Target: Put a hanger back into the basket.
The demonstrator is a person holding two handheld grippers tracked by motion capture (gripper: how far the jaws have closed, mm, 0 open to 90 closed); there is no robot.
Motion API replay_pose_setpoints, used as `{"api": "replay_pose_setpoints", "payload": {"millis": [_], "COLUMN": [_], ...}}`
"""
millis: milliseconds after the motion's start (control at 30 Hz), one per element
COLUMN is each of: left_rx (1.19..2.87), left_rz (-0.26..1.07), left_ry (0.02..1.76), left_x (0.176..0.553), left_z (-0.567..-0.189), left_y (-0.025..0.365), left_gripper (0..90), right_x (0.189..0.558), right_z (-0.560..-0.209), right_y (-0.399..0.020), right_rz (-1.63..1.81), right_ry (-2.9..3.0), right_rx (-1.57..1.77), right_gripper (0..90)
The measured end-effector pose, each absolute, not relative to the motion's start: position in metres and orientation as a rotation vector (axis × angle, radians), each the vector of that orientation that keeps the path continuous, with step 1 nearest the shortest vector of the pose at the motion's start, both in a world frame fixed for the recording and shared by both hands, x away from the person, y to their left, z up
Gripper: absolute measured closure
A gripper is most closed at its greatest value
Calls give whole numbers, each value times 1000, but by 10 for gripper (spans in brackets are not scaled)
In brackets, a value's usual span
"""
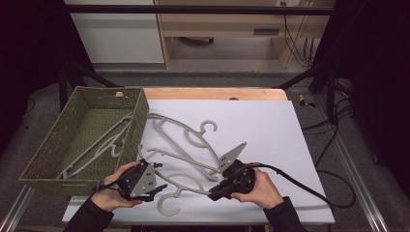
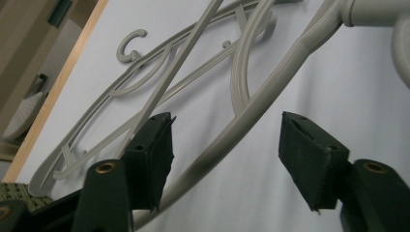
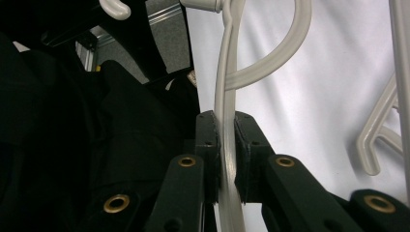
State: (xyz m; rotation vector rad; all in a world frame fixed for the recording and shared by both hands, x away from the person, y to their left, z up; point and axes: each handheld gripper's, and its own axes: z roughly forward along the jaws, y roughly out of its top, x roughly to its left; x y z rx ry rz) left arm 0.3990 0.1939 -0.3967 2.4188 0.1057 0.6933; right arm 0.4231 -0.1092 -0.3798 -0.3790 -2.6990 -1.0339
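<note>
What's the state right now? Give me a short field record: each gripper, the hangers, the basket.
right gripper: shut on near hanger
left gripper: jaws apart, same hanger's arm between them, not clamped
other hangers on table: overlapping on the white sheet
basket: at table's left, hangers in basket

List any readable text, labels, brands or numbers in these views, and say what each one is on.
None can be read. The pale grey plastic hangers, the olive woven basket, the white table sheet and both black grippers carry no visible print. A dark plate on the wooden furniture behind is too small to tell.
</note>
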Motion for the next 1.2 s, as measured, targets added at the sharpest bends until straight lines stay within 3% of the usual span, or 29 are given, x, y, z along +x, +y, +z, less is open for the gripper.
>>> {"api": "replay_pose_setpoints", "payload": {"millis": [433,967,1200], "left_rx": [2497,2521,2467], "left_rz": [745,755,757], "left_ry": [-23,-115,-96], "left_x": [399,394,392], "left_z": [-408,-409,-402], "left_y": [186,185,189], "left_gripper": [670,747,774], "right_x": [423,424,428], "right_z": [-381,-380,-382], "right_y": [-109,-115,-122], "right_rz": [-1014,-1104,-1169], "right_ry": [-2688,-2758,-2824], "right_rx": [-357,-294,-334], "right_gripper": [818,805,754]}}
